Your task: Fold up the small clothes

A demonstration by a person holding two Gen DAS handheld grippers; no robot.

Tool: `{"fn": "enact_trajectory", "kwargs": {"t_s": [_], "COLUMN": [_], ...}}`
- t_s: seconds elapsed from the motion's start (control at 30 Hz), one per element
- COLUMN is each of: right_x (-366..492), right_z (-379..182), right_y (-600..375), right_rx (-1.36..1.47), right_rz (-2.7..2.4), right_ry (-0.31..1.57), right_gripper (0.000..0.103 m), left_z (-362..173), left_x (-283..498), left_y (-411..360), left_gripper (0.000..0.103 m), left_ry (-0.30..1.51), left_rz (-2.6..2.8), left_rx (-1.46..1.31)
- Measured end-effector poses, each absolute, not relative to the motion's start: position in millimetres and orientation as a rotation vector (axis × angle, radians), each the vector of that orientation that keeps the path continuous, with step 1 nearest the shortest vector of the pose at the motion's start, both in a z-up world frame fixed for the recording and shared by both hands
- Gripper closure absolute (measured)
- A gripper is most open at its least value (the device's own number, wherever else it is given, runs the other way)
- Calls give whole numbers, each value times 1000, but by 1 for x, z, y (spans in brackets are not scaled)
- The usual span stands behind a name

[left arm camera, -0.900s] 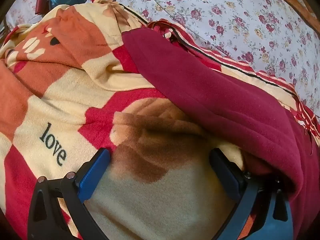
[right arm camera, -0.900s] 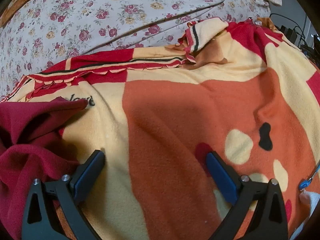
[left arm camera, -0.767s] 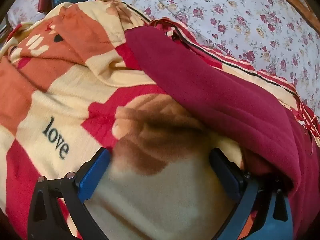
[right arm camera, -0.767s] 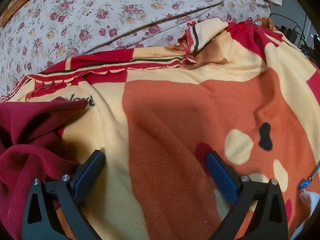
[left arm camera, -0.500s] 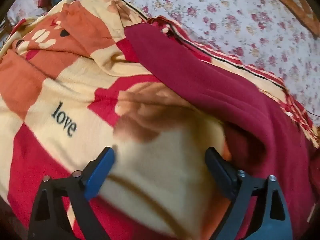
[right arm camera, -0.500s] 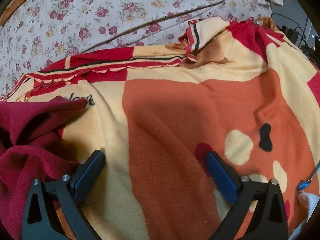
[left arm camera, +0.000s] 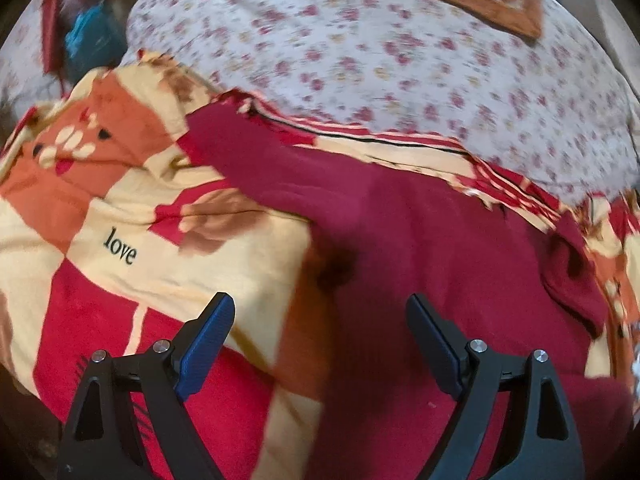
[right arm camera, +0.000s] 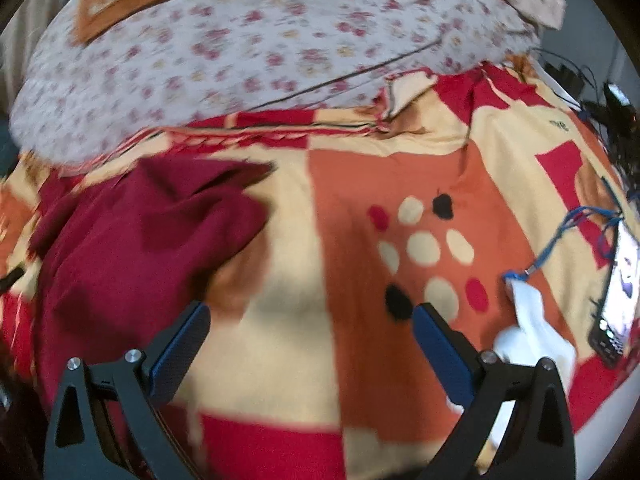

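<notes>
The left gripper (left arm camera: 320, 320) is released and holds nothing. The right gripper (right arm camera: 310, 330) is likewise released and empty. A dark red garment (left arm camera: 420, 240) lies crumpled on the patterned blanket (right arm camera: 360, 184), near its striped far edge.

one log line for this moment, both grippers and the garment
left gripper: open, empty, over maroon garment edge | right gripper: open, empty, over patterned blanket | garment: crumpled, unfolded, on blanket
</notes>
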State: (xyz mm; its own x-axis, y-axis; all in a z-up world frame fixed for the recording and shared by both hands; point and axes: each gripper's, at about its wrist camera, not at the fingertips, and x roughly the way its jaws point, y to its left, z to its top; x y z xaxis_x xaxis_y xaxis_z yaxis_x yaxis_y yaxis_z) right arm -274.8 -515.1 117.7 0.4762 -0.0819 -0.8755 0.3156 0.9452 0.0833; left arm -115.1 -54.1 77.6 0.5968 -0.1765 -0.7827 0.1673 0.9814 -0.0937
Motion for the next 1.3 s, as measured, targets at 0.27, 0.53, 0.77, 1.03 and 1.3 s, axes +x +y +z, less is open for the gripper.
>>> {"fn": "enact_trajectory", "kwargs": {"t_s": [0.27,0.53,0.77,1.03,1.3], "right_x": [-297,-266,-245,-246,-216], "right_z": [165,177,209,249,190], "right_y": [-443,-376,-344,-326,-321], "right_rx": [397,336,425,364,152], "right_rz": [71,188,350,377,100], "right_ry": [1010,995,984,904,892], "right_gripper": [0,1,1,0,0], "left_z": [102,116,119,116,111], "left_x": [-143,-148,-143,-139,-135], "left_y": [-80,-92,-93,-90,-93], "left_gripper": [32,32,32,32,32], "left_ry": [858,841,848,863,876], "left_rz": [-241,-234,-228,-217,-209], "left_rx": [21,45,36,12,1]}}
